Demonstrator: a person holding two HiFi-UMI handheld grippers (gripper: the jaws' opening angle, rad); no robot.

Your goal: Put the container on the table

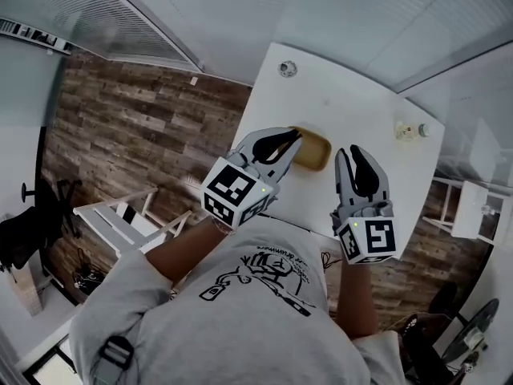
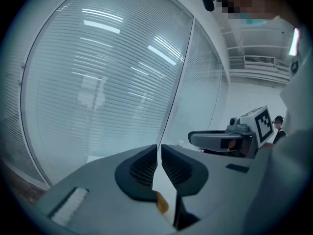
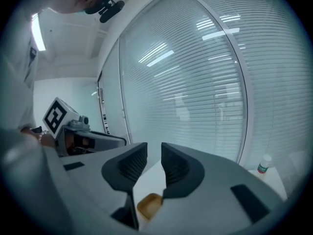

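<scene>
Container (image 1: 311,151) sits on the table (image 1: 353,95), at the edge nearest the person; placing looks done. Left gripper (image 1: 295,137) is held above it, pinched together and empty; right gripper (image 1: 358,152) beside it has a narrow gap and nothing between the jaws, so both likely let go.

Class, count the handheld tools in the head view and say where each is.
2. The left tool shows over the amber container's left edge; the right tool is to the container's right, above the white table.

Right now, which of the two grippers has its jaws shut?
The left gripper: its jaws are closed together with nothing between them. The right gripper shows a clear gap between its jaws, also empty.
</scene>
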